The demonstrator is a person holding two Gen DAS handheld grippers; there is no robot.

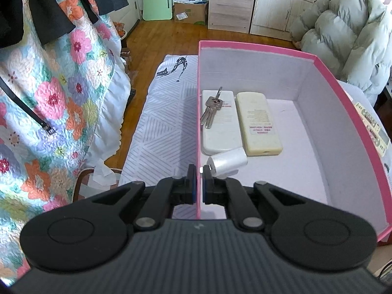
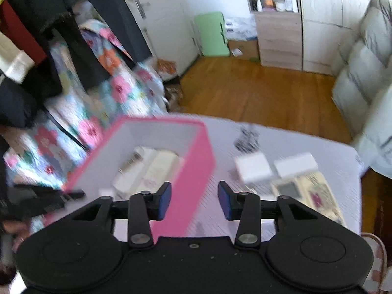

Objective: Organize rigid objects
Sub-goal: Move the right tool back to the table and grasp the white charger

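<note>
Left wrist view: left gripper (image 1: 199,183) fingers clamp the pink box (image 1: 343,93) wall, prob. to steady it. Inside: two remotes (image 1: 259,122), keys (image 1: 210,107), a white roll (image 1: 229,163). Remote labels too small to read. Right gripper (image 2: 194,202) fingers apart, empty, above the desk (image 2: 330,152), w/ white blocks (image 2: 253,167) left to sort.

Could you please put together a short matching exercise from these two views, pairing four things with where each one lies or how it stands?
1. keys
2. white roll
3. left gripper
4. right gripper

a. jaws apart, nothing between them
b. lying in the box near its left wall, by the gripper tips
c. shut on the pink box's wall
d. resting on the white remote

Pairs: 1-d, 2-b, 3-c, 4-a
</note>
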